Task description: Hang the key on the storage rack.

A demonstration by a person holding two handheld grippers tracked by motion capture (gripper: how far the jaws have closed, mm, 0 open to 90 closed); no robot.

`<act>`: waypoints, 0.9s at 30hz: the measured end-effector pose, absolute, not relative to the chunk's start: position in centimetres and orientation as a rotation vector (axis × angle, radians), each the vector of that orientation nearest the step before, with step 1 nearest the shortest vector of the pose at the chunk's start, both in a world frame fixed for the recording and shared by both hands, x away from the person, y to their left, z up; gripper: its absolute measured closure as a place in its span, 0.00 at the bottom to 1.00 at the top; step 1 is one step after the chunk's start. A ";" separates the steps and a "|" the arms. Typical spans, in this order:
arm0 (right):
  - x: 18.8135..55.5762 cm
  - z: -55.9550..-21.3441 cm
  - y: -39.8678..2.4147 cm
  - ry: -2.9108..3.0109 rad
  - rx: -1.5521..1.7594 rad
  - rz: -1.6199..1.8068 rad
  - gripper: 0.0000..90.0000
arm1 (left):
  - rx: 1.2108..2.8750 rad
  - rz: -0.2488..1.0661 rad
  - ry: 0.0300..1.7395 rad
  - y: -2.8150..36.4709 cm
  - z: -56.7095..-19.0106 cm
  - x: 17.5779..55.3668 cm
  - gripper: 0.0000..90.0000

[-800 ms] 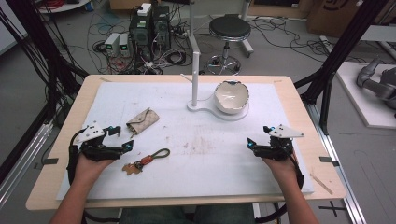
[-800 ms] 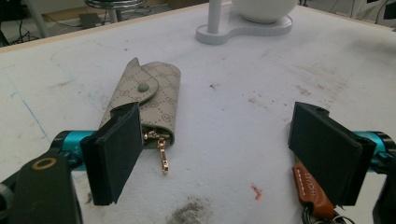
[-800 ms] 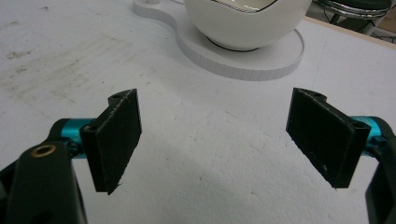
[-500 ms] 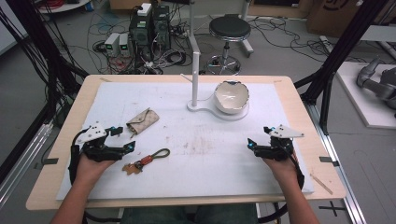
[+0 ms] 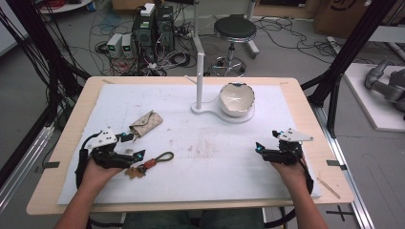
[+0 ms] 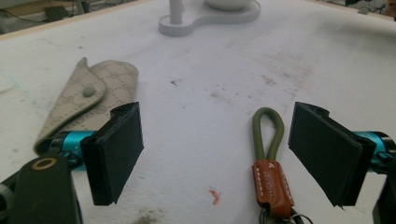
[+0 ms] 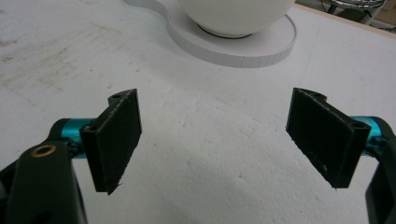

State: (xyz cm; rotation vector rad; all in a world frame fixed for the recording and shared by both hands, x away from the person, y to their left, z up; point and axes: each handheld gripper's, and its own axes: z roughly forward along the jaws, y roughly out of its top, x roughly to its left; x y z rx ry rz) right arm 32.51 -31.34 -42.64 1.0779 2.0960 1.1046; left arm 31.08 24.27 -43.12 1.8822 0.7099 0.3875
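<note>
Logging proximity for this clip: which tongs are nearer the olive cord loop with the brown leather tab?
Left. The left tongs sit right beside the olive cord loop with the brown leather tab, open around it; the right tongs rest open far across the white mat.

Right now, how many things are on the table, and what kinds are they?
Hand-held grippers: 2, the left hand-held gripper and the right hand-held gripper
Bowls: 1, the white bowl
Stands: 1, the white stand
Pouches: 1, the beige pouch
Key straps: 1, the green and brown key strap
Total: 6
</note>
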 end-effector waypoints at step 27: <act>32.5 -42.9 -30.8 2.139 1.046 1.082 0.20 | 2.242 0.262 0.641 20.0 -45.2 30.9 0.26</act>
